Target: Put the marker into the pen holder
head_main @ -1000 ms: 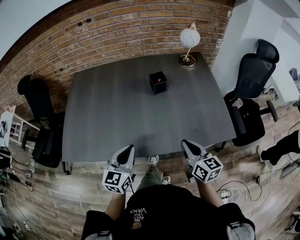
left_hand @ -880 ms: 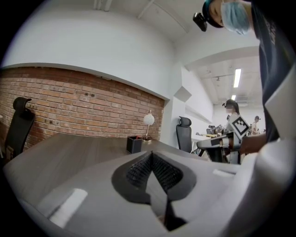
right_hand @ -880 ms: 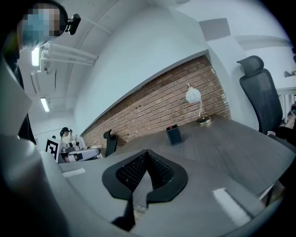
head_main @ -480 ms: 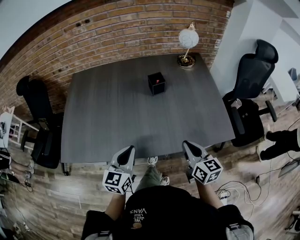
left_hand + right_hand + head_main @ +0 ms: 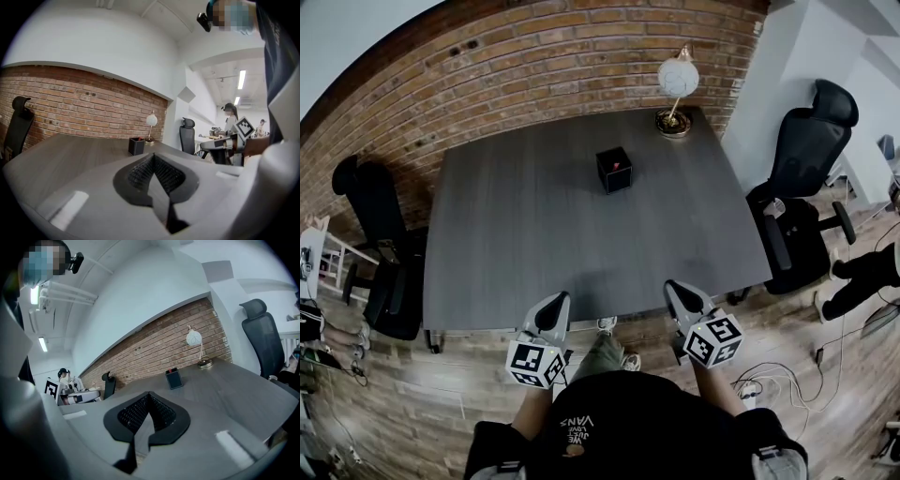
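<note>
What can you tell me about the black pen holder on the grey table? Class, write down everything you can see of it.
The pen holder is a small black box with square sides, open at the top, and it looks matte. It stands upright and alone on the far middle part of the grey table, nearer the lamp than the person. Something small and red shows at its top, too small to identify. Nothing but the table touches it.

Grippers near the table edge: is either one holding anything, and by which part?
Nothing is held. The left gripper and right gripper both have their jaws shut with nothing between them, well short of the pen holder.
</note>
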`<state>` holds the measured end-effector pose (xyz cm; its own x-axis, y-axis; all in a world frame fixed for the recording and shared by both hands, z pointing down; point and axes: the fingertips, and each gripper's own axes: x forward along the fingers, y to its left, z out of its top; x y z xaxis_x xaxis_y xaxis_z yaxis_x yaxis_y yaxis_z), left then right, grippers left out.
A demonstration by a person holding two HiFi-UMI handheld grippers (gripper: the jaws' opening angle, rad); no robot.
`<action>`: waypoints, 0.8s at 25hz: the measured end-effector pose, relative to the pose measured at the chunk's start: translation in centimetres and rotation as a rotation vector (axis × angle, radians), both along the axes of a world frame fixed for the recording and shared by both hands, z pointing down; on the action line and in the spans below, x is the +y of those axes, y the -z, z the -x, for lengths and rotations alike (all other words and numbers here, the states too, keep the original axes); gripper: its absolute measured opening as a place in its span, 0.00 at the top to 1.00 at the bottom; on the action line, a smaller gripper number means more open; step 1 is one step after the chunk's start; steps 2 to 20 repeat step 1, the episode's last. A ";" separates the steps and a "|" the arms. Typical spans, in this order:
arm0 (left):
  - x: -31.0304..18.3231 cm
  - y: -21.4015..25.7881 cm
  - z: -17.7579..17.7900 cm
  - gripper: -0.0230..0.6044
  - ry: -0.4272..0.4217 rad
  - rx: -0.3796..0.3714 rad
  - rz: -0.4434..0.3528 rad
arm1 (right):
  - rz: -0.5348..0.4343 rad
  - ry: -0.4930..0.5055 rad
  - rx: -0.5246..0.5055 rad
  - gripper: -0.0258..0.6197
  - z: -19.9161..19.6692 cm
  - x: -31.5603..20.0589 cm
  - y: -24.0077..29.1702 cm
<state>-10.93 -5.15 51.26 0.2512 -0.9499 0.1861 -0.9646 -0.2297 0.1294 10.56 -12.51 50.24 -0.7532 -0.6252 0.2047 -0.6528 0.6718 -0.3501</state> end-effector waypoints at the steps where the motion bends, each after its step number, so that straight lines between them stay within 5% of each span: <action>1: -0.1 0.0 0.1 0.88 0.000 0.000 0.000 | -0.002 0.000 0.000 0.96 0.1 -0.2 0.1; 20: -0.1 0.0 0.1 0.88 0.000 0.000 0.000 | -0.002 0.000 0.000 0.96 0.1 -0.2 0.1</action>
